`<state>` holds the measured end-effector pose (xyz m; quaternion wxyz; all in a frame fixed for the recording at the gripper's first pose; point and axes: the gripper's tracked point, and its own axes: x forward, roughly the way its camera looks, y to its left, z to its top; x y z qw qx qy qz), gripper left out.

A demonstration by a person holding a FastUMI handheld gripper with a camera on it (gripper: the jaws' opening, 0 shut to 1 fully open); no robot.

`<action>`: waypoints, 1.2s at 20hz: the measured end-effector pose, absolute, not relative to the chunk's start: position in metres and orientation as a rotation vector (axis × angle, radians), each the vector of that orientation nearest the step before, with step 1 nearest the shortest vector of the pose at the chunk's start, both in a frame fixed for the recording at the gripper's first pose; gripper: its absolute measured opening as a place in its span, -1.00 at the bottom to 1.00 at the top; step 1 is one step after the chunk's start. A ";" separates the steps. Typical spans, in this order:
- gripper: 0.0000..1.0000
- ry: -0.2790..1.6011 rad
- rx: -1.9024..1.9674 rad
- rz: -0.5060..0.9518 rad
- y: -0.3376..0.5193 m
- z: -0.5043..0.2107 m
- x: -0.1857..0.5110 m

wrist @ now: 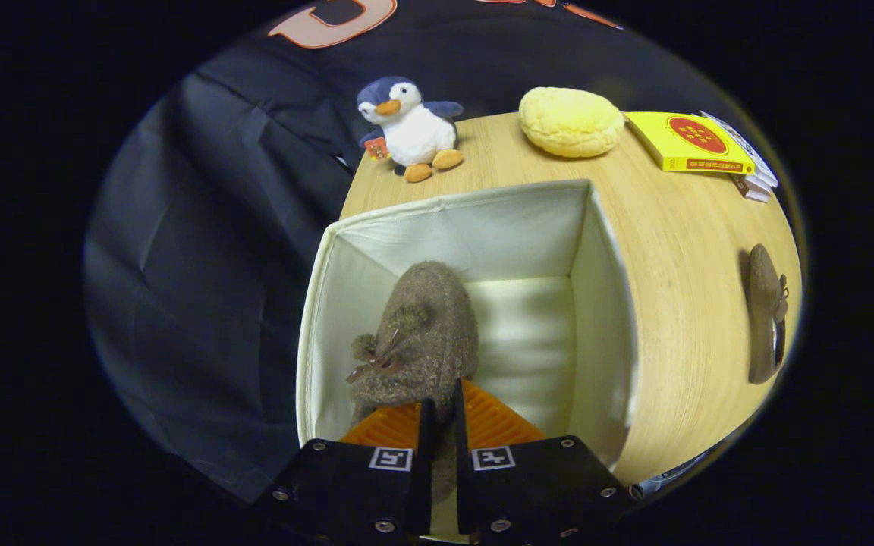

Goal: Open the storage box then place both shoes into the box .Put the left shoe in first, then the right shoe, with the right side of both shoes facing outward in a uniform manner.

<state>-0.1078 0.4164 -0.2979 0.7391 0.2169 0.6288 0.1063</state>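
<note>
A cream fabric storage box point(604, 303) stands open on the wooden table. A brown fuzzy shoe point(425, 334) with small pompoms hangs inside the box, near its left wall, toe pointing away. My gripper point(441, 413) is shut on the shoe's heel edge, both fingers pressing it just above the box's near rim. The second brown shoe point(765, 322) lies on its side on the table, right of the box and well apart from the fingers.
Beyond the box a plush penguin point(410, 129) stands at the table's far left corner. A yellow bun-shaped cushion point(570, 121) sits beside it, and a yellow book point(687, 142) on a small stack lies further right. The table edge point(350, 197) drops off left of the box.
</note>
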 end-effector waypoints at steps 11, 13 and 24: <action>0.28 1.204 0.516 0.474 0.405 -0.237 -0.104; 0.54 1.151 0.522 0.498 0.391 -0.225 -0.102; 0.97 0.981 0.324 0.356 0.229 -0.236 -0.098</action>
